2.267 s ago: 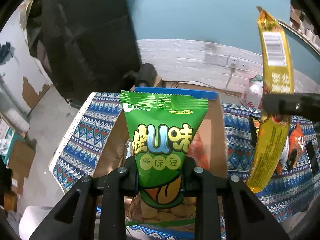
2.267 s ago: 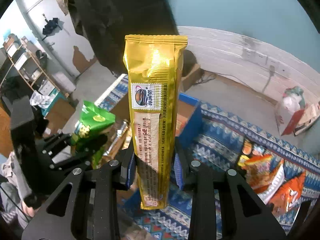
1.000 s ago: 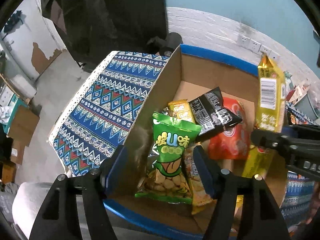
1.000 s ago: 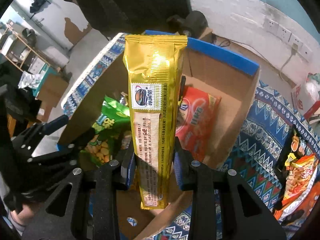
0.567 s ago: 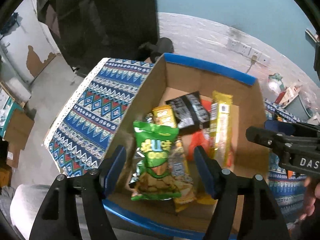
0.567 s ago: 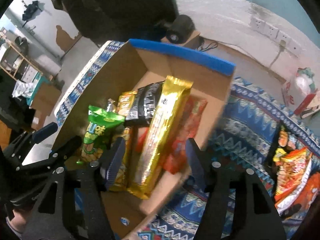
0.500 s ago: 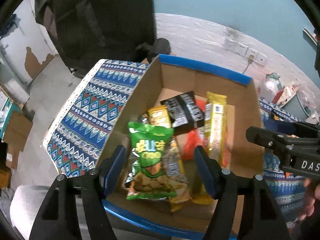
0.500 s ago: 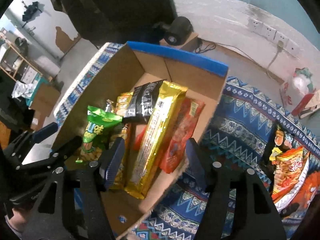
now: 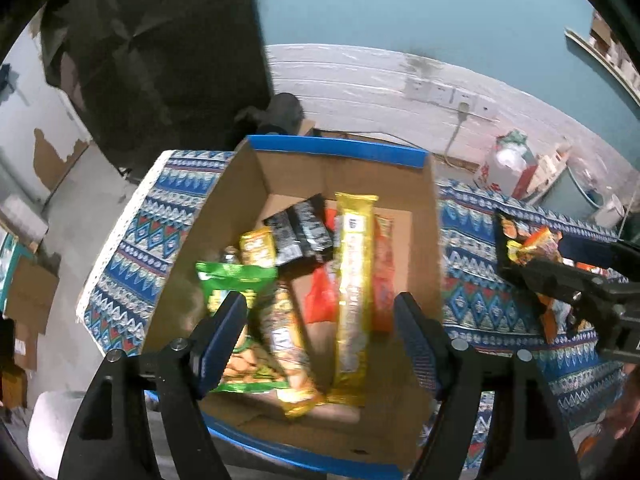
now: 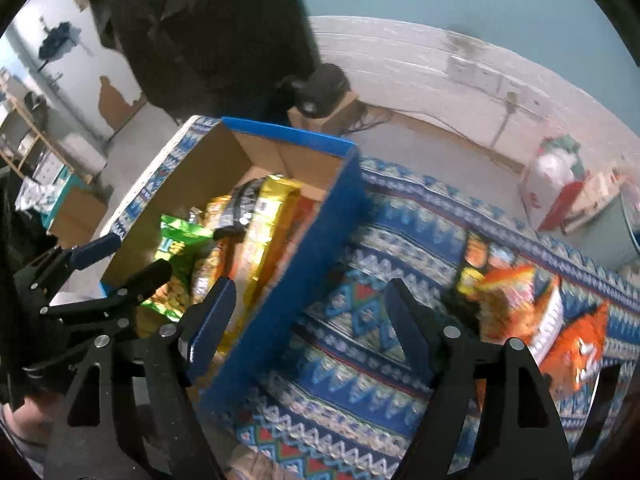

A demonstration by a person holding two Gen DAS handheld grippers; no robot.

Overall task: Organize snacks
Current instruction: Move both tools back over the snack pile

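Two grippers, both empty, jaws opening over the snack box

Left gripper [image 9: 320,332] hangs right above the cardboard box [image 9: 434,240] with nothing between its jaws; the green bag [image 9: 236,280] and gold packet [image 9: 354,280] lie inside below it. Right gripper [image 10: 308,320] is also empty, straddling the box's blue wall, patterned desk cloth [image 10: 360,308] under it. Drop-off step looks finished. Next up, I'd guess: swing right toward the orange snack bags [image 10: 520,300] off to its right and line up on one.
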